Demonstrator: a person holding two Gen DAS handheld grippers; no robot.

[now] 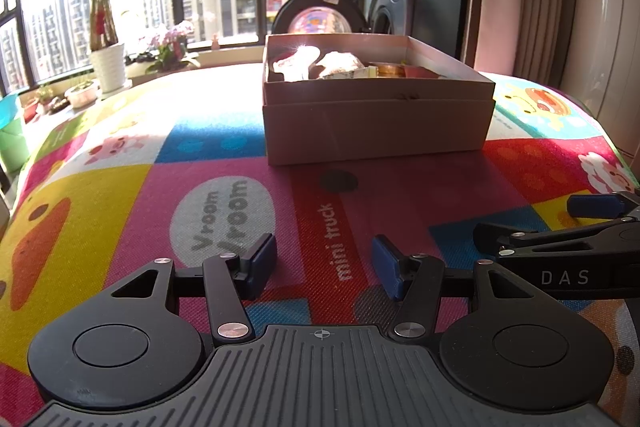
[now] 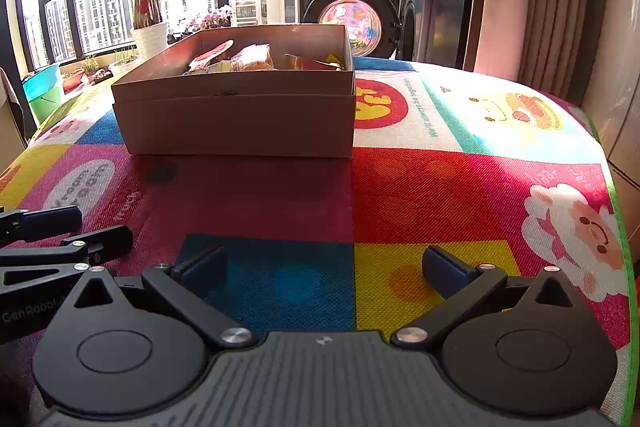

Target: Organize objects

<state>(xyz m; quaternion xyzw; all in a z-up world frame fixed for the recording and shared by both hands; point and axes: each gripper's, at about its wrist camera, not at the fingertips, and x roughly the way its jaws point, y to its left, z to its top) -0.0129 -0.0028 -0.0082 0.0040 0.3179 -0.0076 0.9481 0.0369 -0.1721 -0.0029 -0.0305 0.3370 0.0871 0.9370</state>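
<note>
1. The box (image 1: 376, 123) sits near the far middle of the mat (image 1: 120, 187), square-cornered brown cardboard with a lid-like band round its upper half and its top open.
2. Inside it lie wrapped snacks (image 1: 340, 65), crinkled and shiny in the sun, against the walls; what each one is cannot be told.
3. Bare mat runs between the box's near wall and both grippers, broken only by a dark round print (image 1: 338, 181).
4. In the right wrist view the mat's right edge (image 2: 624, 247) curves away close beside the right gripper (image 2: 324, 267); more mat lies right of the box.
5. The left gripper (image 1: 324, 261) hovers low over the mat, its blue pads (image 1: 262, 263) moderately apart with nothing between them.
6. The right gripper's pads (image 2: 446, 269) are spread wider, also holding nothing.
7. The two tools lie just beside each other, each seen at the edge of the other's view.
8. The mat is woven, matte, printed in bright blocks.
9. Beyond the far edge stand a white ribbed pot (image 1: 108, 65) and a round washer door (image 1: 320, 15).
</note>
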